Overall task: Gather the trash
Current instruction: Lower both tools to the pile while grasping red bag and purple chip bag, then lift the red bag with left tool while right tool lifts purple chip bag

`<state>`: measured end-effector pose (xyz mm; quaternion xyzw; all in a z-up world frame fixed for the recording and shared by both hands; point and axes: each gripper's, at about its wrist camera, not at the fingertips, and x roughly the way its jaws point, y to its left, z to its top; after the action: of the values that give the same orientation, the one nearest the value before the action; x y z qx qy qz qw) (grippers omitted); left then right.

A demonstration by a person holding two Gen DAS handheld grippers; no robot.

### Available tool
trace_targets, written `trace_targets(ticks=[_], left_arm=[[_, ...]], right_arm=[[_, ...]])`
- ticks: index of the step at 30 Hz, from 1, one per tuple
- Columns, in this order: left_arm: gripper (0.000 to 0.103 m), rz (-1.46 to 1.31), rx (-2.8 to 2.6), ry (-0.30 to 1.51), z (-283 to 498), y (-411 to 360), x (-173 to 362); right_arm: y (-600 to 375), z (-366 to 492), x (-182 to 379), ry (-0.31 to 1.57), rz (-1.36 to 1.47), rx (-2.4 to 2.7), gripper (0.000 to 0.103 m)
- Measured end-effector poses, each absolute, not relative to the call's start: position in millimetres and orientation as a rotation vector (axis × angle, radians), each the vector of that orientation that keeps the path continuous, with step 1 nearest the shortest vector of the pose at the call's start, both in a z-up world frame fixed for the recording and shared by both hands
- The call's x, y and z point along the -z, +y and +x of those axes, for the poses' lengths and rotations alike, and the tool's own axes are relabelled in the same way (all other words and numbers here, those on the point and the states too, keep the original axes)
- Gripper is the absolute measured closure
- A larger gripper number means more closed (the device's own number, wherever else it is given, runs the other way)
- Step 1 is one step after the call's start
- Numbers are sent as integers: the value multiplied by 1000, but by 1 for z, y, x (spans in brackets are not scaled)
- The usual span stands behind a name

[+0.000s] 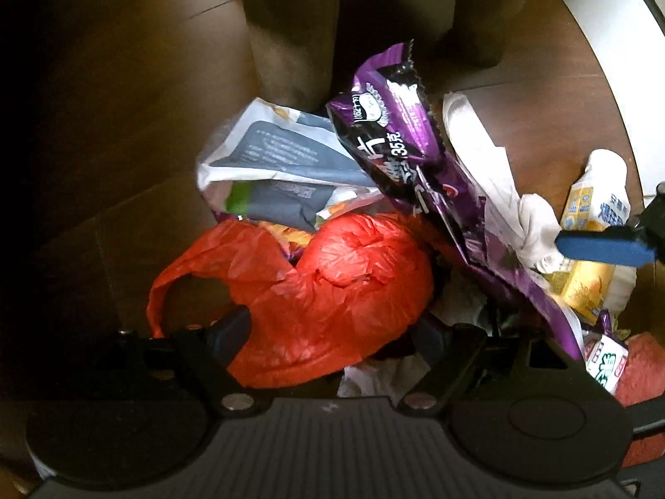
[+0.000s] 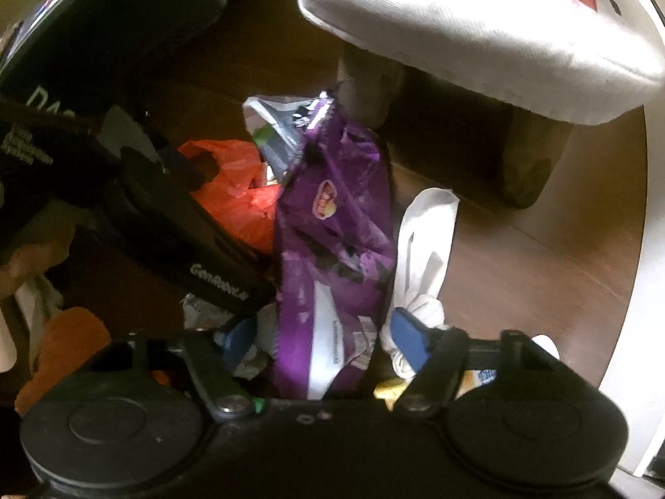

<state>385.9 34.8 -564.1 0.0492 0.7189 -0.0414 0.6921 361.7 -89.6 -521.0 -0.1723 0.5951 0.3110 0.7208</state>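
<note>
A heap of trash lies on the dark wooden floor (image 1: pixel 124 145). My left gripper (image 1: pixel 330 330) points straight down and stands open, with a crumpled red plastic bag (image 1: pixel 332 291) bulging between its fingers. A purple snack wrapper (image 2: pixel 332 228) runs lengthwise between the blue pads of my right gripper (image 2: pixel 324 334), which is open with a small gap on each side. From the left wrist view the purple wrapper (image 1: pixel 395 133) lies over the heap, and a blue fingertip (image 1: pixel 602 245) of the right gripper shows beside it. The left gripper's black body (image 2: pixel 187 228) crosses the right wrist view.
A white and grey packet (image 1: pixel 282 158), white tissue (image 1: pixel 490 166), a yellow carton (image 1: pixel 586 282) and a green-lettered packet (image 1: pixel 602 361) lie in the heap. A pale cushioned seat (image 2: pixel 478 20) on thick legs (image 1: pixel 291 41) overhangs it. A white wall (image 1: pixel 623 83) borders the right.
</note>
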Motion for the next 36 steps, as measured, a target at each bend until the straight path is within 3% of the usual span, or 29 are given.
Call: trace_targets(ticks=[4,6,9,10,19,25,36], left_arm=[[44,54,107,1606,388,38,567],[48,41,113,1601,387,40,566],[68,12,128,1600,387,44,562],[83,16,124,1601,386,44,561],[92,20,134,1582,388,55,535],[92,41,140,1579,385,52,510],[92,65,172,1517,370,40,406]], right_arm=[[-90,363,532,1317,-378,-659,61],[-93,364,533,1316,-364,-654,62],[-92,365,533,1309,-373,-646,69],[-92,366,532,1311,-366,-640,70],[-99,372,499,1322,-349,-584,90],[-100,363,461,1304,-424,-565,94],[-96,322,381,1183,-634,-528,96]])
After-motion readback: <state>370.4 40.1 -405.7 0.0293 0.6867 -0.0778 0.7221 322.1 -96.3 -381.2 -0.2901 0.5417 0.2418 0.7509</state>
